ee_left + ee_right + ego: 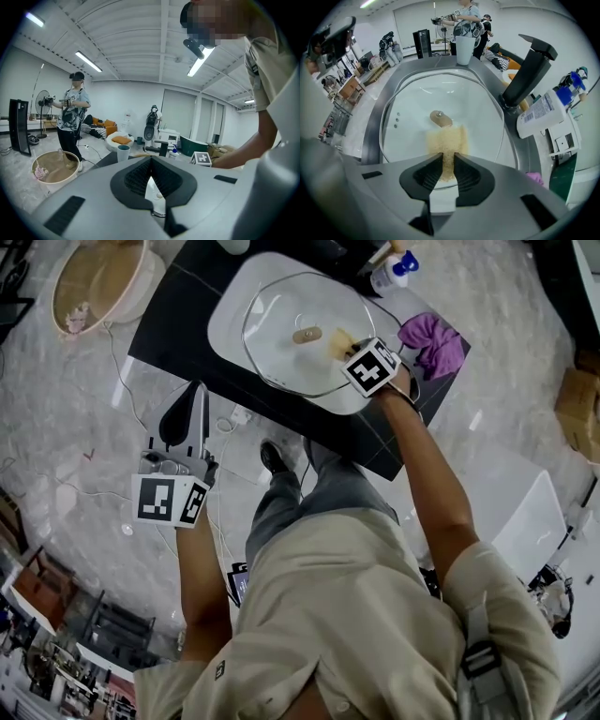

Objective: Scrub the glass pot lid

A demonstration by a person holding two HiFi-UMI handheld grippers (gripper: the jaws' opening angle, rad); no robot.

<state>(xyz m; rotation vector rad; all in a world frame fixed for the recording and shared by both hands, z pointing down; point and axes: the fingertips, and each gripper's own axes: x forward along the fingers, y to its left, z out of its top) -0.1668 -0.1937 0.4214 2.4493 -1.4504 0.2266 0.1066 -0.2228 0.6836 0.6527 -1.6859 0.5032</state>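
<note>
The glass pot lid [281, 329] lies flat in the white sink [230, 310], its knob [307, 335] in the middle. My right gripper [352, 348] is shut on a yellow sponge [338, 341] that is pressed on the lid just right of the knob. In the right gripper view the sponge [447, 143] sticks out past the right gripper [446, 161] onto the lid [417, 103], touching the knob [439, 118]. My left gripper [190, 413] hangs over the floor, left of the counter and away from the lid. Seen in its own view, the left gripper [151, 161] has its jaws together and holds nothing.
A white spray bottle [394, 268] and a purple cloth [433, 343] sit right of the sink on the dark counter [173, 324]. A black faucet [527, 70] and a cup [464, 49] stand at the sink's rim. A beige tub [98, 282] is on the floor, and a person [72, 117] stands far behind.
</note>
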